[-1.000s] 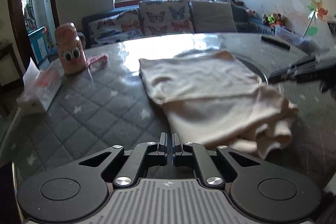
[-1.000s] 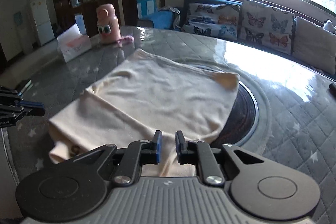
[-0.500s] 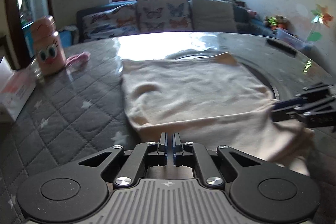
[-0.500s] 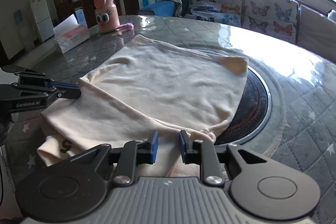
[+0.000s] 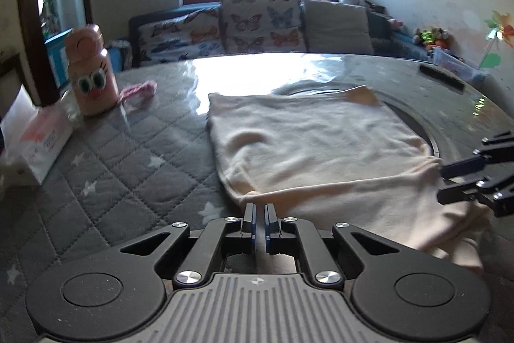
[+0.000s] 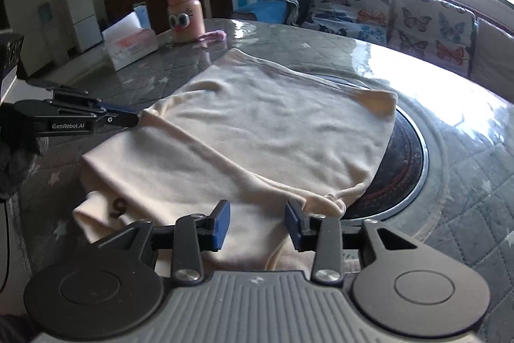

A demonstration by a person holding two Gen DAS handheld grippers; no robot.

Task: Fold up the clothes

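Both grippers are seen at the near fold of the cream garment (image 6: 257, 130) spread on the quilted table (image 5: 135, 163). One corner is pinched by the left gripper (image 5: 259, 214); the right gripper (image 6: 257, 222) is held spread apart above the other corner.

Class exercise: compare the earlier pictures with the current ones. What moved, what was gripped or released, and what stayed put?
The right tongs have opened over the cream garment. The left tongs moved in and closed on the garment's fold corner. The pink bottle and tissue box stayed put.
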